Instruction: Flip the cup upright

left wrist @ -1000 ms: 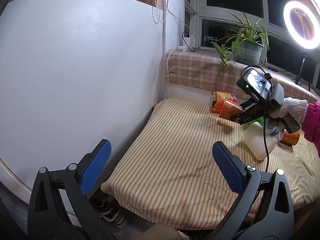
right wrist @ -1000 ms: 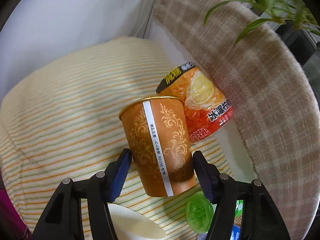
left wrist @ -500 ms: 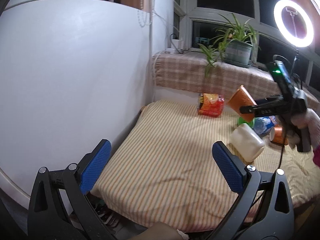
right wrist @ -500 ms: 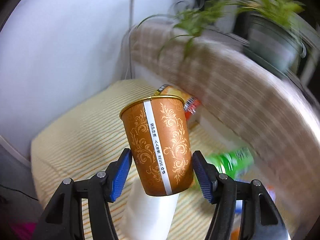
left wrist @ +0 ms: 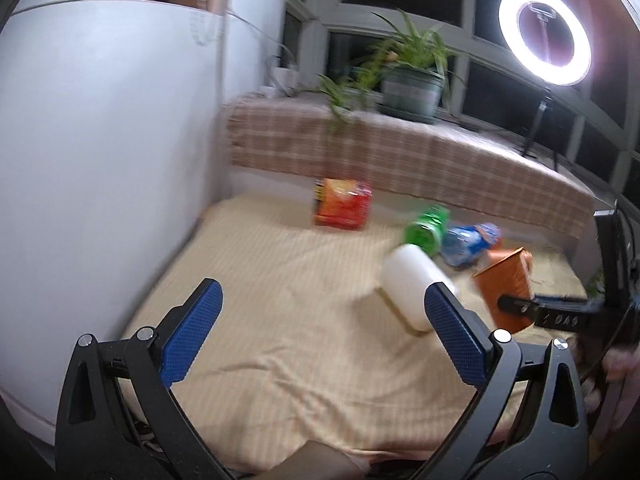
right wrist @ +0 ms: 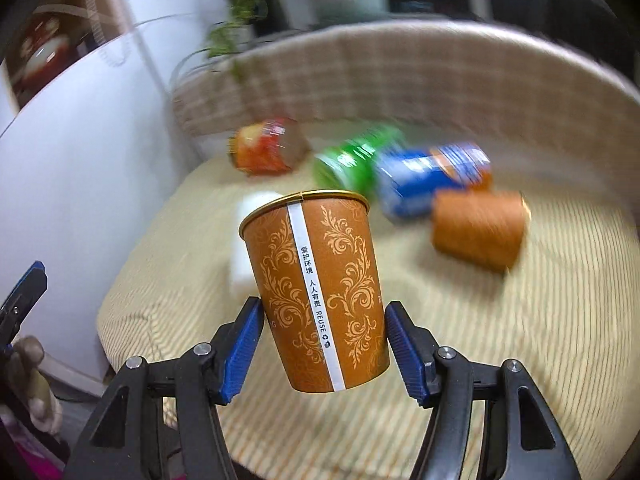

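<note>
— Where is the cup?

— The brown paper cup [right wrist: 320, 292] with the gold scroll pattern sits between the blue pads of the right gripper [right wrist: 323, 344], which is clamped on its lower half. Its rim points up, tilted a little to the left, and it hangs in the air above the striped cushion [right wrist: 500, 340]. From the left wrist view the same cup [left wrist: 505, 280] appears at the far right, rim up, with the right gripper's [left wrist: 520, 308] black finger across its side.

— And the left gripper?

— The left gripper [left wrist: 320, 330] has its jaws wide apart with nothing between them, held over the near part of the cushion [left wrist: 280, 320].

— What else lies on the cushion?

— A white bottle [left wrist: 416, 288] on its side near the middle, partly hidden behind the cup in the right wrist view. Further back lie an orange-red snack pack [left wrist: 342, 208], a green can [left wrist: 426, 228] and a blue can [left wrist: 468, 242], the two cans touching or nearly so. A second brown cup [right wrist: 478, 230] lies on its side just in front of the blue can [right wrist: 432, 176]; it is blurred.

— Behind that?

— A checked cloth ledge [left wrist: 400, 156] with a potted plant [left wrist: 412, 84] on it, and a lit ring light [left wrist: 545, 42] at the right.
</note>
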Available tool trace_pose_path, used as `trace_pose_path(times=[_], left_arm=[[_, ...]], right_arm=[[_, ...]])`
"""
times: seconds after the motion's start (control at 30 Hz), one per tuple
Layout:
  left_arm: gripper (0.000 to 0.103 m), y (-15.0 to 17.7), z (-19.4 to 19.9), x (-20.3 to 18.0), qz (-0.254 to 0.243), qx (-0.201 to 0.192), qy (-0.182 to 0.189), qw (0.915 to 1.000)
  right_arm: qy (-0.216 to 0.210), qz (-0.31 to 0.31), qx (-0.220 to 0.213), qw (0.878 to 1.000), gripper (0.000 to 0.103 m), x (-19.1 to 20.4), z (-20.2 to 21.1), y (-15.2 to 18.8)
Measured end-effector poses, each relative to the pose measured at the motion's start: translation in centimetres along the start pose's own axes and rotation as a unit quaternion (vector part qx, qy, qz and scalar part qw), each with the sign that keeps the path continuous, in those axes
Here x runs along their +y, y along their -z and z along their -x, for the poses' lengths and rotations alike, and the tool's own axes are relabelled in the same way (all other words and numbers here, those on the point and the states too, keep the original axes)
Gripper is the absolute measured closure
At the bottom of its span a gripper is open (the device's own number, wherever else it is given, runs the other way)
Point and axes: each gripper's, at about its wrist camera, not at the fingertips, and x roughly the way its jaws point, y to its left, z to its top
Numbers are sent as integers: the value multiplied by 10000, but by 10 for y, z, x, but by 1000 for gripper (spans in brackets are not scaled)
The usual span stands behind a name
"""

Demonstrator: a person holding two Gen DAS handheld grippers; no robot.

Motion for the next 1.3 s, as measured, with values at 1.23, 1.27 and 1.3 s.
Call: trace_pose_path(times=[1.23, 1.27, 1.3], left_arm=[[5, 7, -93, -122, 358, 2034, 2037, 9570], [5, 8, -99, -130, 403, 2158, 2118, 9523], [6, 10, -102, -133, 425, 2226, 2150, 9500]], right_arm=[[1063, -880, -652, 9883, 14, -91, 85, 81], [1131, -883, -678, 9873, 14, -93, 89, 83], [1205, -881, -710, 9862, 14, -95, 93, 86]])
